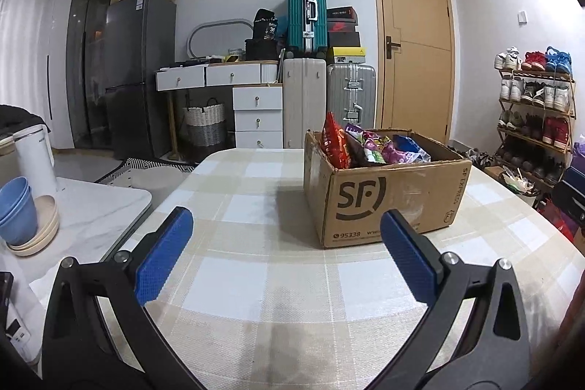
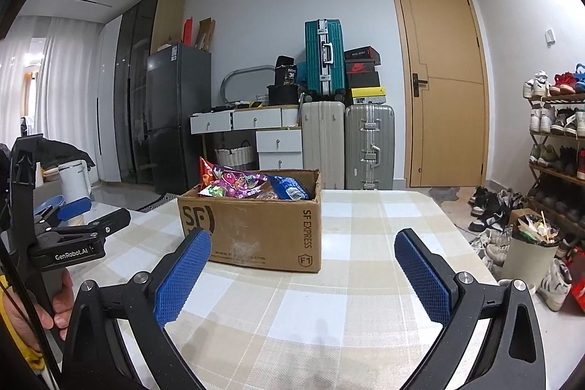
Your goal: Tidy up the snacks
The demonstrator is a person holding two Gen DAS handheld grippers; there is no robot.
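A brown cardboard box point(image 1: 387, 196) marked SF stands on the checked tablecloth point(image 1: 256, 243), full of colourful snack bags point(image 1: 369, 145). My left gripper point(image 1: 287, 225) is open and empty, held above the table short of the box, which is ahead to its right. In the right wrist view the same box point(image 2: 256, 225) with its snack bags point(image 2: 252, 187) stands ahead and slightly left. My right gripper point(image 2: 303, 245) is open and empty above the table. The left gripper point(image 2: 73, 207) also shows at the left edge of the right wrist view, held in a hand.
A marble side table point(image 1: 91, 207) to the left holds stacked blue bowls point(image 1: 16, 211) and a white kettle point(image 1: 34, 156). A waste bin point(image 2: 530, 251) and a shoe rack point(image 2: 559, 141) stand on the floor to the right. Suitcases and a door stand behind.
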